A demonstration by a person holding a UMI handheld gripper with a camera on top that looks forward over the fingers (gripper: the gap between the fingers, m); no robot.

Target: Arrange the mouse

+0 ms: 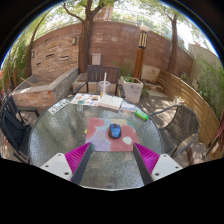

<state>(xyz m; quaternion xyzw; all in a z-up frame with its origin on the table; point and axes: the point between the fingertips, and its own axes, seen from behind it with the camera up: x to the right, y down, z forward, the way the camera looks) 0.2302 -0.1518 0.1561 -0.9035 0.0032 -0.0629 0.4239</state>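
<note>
Gripper (112, 160): two dark fingers with magenta pads (77, 156), spread wide apart, nothing held between them, hanging over the near edge of the table.
Table (60, 135): round, glass-topped, outdoors on a patio.
Mouse pad (107, 133): pinkish, rectangular, lying near the middle of the table, just ahead of the fingers.
Mouse (115, 131): dark blue, resting on the mouse pad toward its right side, beyond the fingertips and clear of both.
Small white object (127, 141): at the pad's near right corner; kind not discernible.
Papers and books (103, 101): spread along the far edge of the table.
Green object (141, 115): toward the far right edge.
Chairs (14, 128): dark metal, around the table.
Brick wall (115, 45): behind, with trees.
</note>
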